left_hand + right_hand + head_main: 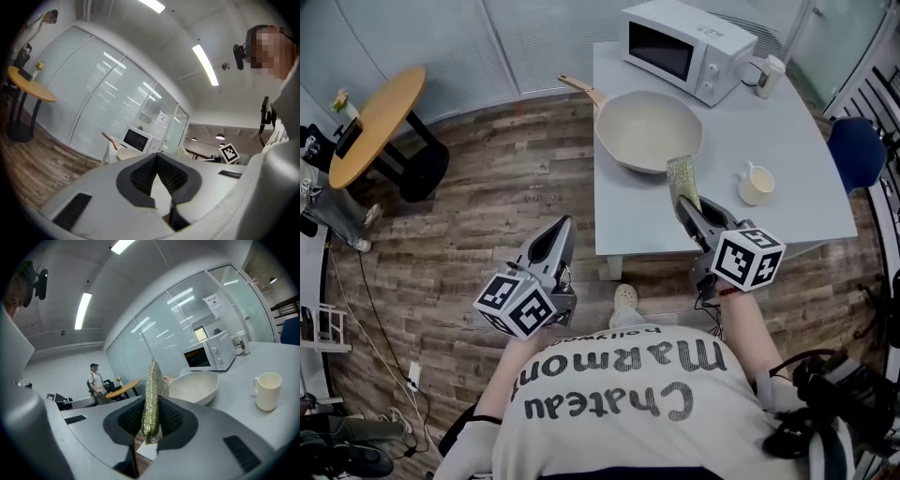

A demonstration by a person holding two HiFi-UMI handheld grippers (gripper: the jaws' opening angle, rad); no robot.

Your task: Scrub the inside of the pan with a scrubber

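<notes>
- Pan (649, 131), head view: we see the cream frying pan on the grey table (806, 159) near its left edge, in front of the microwave (684, 47), handle pointing away to the left. The right gripper (686, 202) carries the scrubber (682, 178), whose tip is at the pan's near rim but not yet inside. The left gripper (565, 225) is over the floor, well apart from the pan.
- Left gripper view: jaws pressed together with nothing between them. We'd bring this gripper to the handle to steady the pan, which will likely slide under scrubbing.
- Right gripper view: jaws clamped on the glittery mesh scrubber, which stands upright and sticks out past the tips. The pan lies ahead, with a mug (268, 391) to its right. We'd clear the near rim, tip down so the mesh meets the base, press lightly and keep off the mug.
</notes>
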